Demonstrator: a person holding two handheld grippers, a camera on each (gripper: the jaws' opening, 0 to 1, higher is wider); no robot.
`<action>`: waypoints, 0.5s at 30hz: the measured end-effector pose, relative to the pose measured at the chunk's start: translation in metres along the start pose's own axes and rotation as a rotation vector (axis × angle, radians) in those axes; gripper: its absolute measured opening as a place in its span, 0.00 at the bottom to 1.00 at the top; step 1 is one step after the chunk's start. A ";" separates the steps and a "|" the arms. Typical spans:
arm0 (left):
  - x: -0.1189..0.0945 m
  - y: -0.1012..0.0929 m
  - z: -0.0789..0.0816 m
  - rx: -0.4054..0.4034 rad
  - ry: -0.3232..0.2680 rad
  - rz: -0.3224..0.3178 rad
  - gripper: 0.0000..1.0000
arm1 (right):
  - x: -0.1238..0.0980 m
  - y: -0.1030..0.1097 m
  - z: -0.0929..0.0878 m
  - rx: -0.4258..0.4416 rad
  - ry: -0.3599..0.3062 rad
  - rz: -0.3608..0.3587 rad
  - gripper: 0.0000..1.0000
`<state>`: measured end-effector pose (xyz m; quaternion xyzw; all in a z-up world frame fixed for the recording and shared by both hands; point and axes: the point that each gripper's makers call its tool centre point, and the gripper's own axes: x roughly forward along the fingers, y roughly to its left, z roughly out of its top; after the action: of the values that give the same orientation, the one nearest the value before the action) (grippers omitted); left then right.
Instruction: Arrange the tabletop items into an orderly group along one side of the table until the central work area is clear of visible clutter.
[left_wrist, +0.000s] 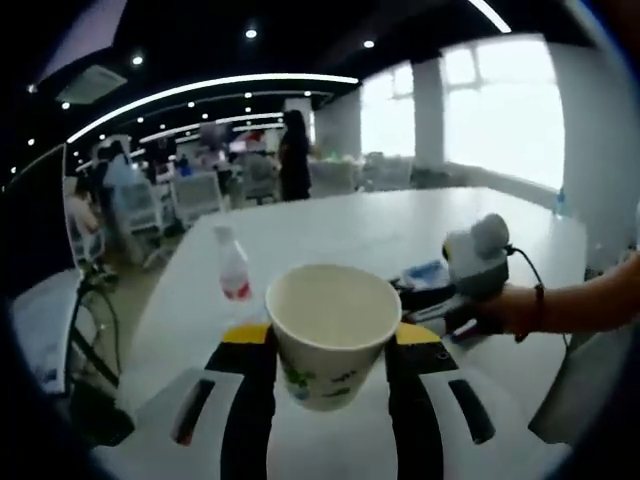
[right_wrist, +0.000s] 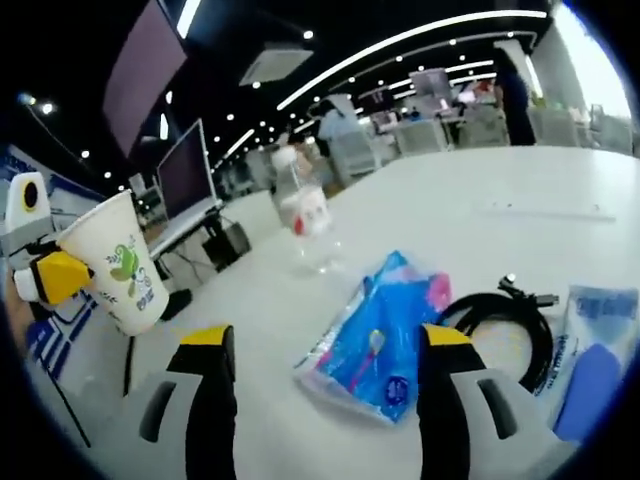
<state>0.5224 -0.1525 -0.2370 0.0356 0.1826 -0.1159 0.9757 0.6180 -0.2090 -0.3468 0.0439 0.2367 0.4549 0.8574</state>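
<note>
My left gripper (left_wrist: 332, 338) is shut on a white paper cup (left_wrist: 330, 335) with green print, holding it slightly tilted above the white table (left_wrist: 360, 225). In the right gripper view the same cup (right_wrist: 115, 265) hangs at the far left, with a yellow fingertip (right_wrist: 58, 277) pressed to its side. My right gripper (right_wrist: 328, 338) stands open over a blue plastic packet (right_wrist: 375, 345) that lies flat between its jaws. A clear water bottle (right_wrist: 300, 210) with a red label stands upright beyond the packet. In the left gripper view the bottle (left_wrist: 233, 265) stands left of the cup, and the right gripper (left_wrist: 428, 300) comes in from the right in a hand.
A coiled black cable (right_wrist: 510, 315) lies right of the packet, and a pale blue pouch (right_wrist: 590, 345) sits further right. A dark monitor (right_wrist: 185, 170) stands past the table's left edge. Chairs and people (left_wrist: 295, 155) fill the room behind. The far half of the table is bare.
</note>
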 end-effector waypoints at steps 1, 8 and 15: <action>0.000 0.001 0.000 0.004 -0.003 0.004 0.41 | 0.001 -0.002 0.000 -0.014 -0.003 -0.017 0.67; 0.002 0.001 -0.007 0.031 0.030 0.012 0.41 | 0.007 -0.006 -0.016 -0.066 0.060 -0.056 0.48; 0.002 -0.012 -0.003 0.071 0.013 -0.037 0.41 | 0.006 -0.007 -0.023 -0.081 0.101 -0.071 0.25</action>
<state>0.5206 -0.1647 -0.2405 0.0678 0.1855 -0.1399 0.9703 0.6159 -0.2114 -0.3719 -0.0223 0.2625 0.4349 0.8611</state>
